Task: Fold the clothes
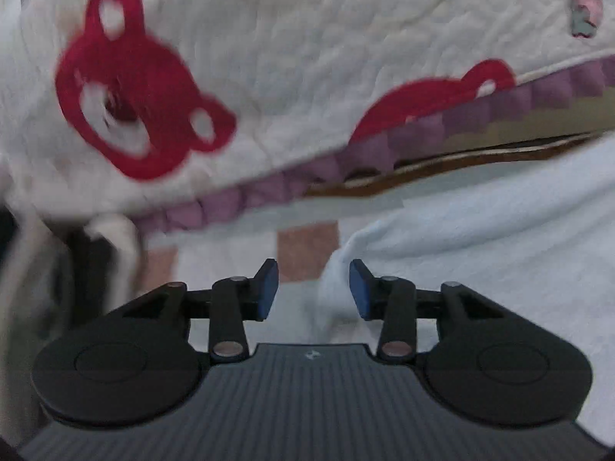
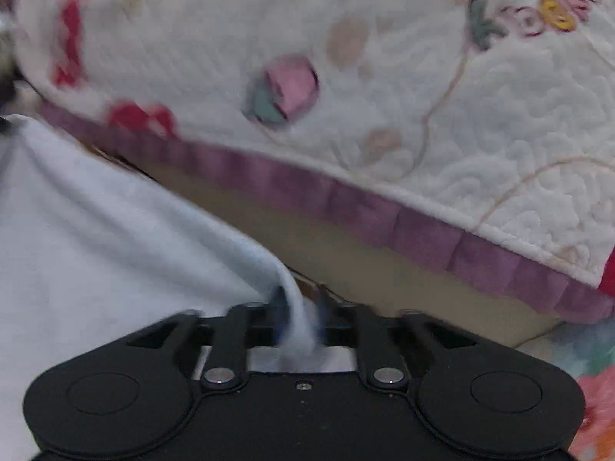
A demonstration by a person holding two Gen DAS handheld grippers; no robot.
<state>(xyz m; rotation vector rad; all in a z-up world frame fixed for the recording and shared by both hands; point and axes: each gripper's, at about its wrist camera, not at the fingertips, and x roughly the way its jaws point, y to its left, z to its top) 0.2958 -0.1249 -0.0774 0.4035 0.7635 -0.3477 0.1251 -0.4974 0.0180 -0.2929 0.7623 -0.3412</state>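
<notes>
A pale blue garment (image 1: pixel 480 238) lies spread on the bed, filling the right of the left wrist view. Its near corner rises between the blue pads (image 1: pixel 359 292) of my left gripper (image 1: pixel 313 290). Those jaws stand apart and do not press the cloth. In the right wrist view the same garment (image 2: pixel 115 249) fills the left side. A narrow fold of it runs down between the fingers of my right gripper (image 2: pixel 301 307). The fingers there are blurred and stand apart with the fold loose in the gap.
A white quilt (image 1: pixel 288 57) with red bear prints (image 1: pixel 127 88) and a purple frill (image 2: pixel 423 230) lies just beyond the garment. Under the frill shows a beige surface (image 2: pixel 307 230). Flowered fabric (image 2: pixel 592 403) shows at the right edge, and something dark and blurred (image 1: pixel 88 265) at the left.
</notes>
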